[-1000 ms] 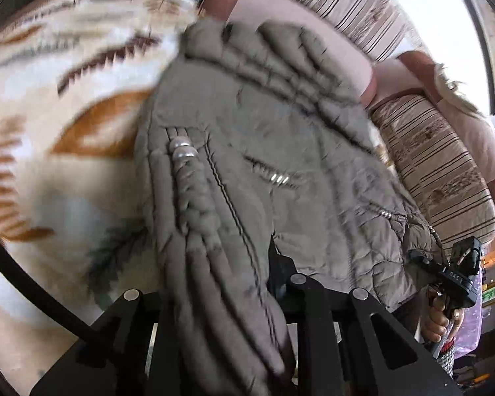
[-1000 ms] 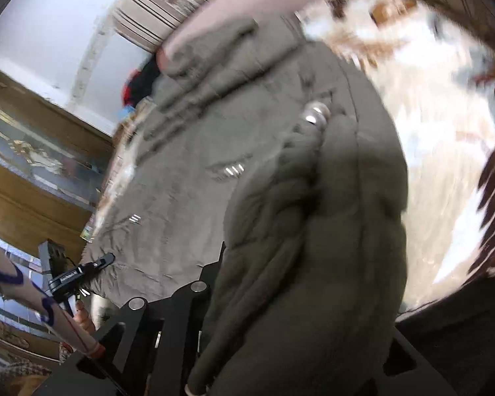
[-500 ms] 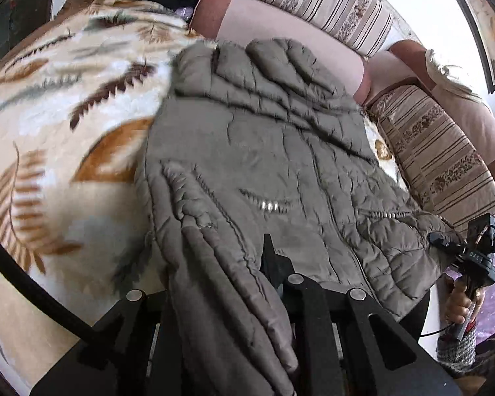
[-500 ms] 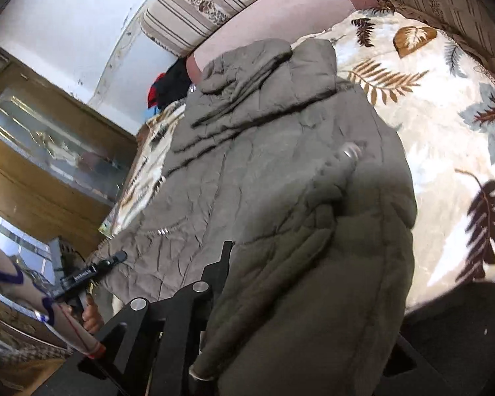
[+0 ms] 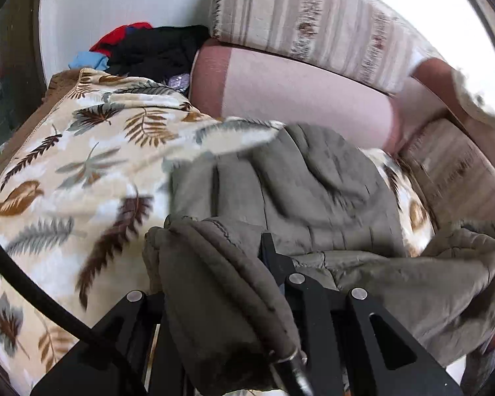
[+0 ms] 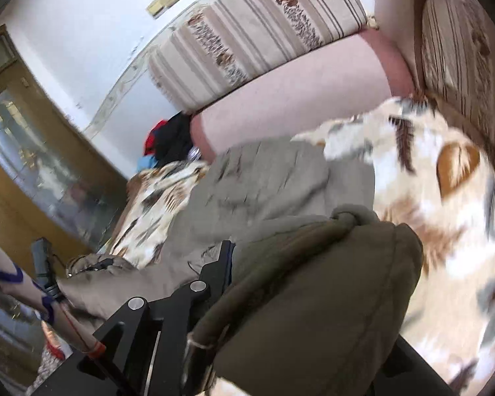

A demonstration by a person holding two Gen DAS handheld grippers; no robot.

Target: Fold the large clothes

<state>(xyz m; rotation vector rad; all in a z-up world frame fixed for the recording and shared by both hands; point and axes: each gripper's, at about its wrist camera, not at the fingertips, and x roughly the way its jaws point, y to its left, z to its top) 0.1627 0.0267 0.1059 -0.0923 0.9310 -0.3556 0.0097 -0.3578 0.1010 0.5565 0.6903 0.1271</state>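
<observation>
A large grey-brown quilted jacket [image 5: 313,181] lies on a leaf-patterned blanket [image 5: 66,165] on a sofa. My left gripper [image 5: 234,283] is shut on the jacket's hem, which bunches between and over its fingers. My right gripper [image 6: 274,264] is shut on the other corner of the hem [image 6: 330,280], which drapes over its right finger and hides it. The held hem is lifted toward the jacket's collar end [image 6: 274,178]. The left gripper [image 6: 43,264] shows at the left edge of the right wrist view.
Striped sofa back cushions [image 5: 313,23] and a pink bolster [image 5: 297,92] stand behind the jacket. A pile of red, black and blue clothes [image 5: 142,49] sits in the far corner. A wooden glass-fronted cabinet [image 6: 33,165] stands at the left.
Both grippers have carried the jacket's hem up and forward toward the collar, folding the lower half over the upper half. The zips and snaps seen earlier are now covered.
</observation>
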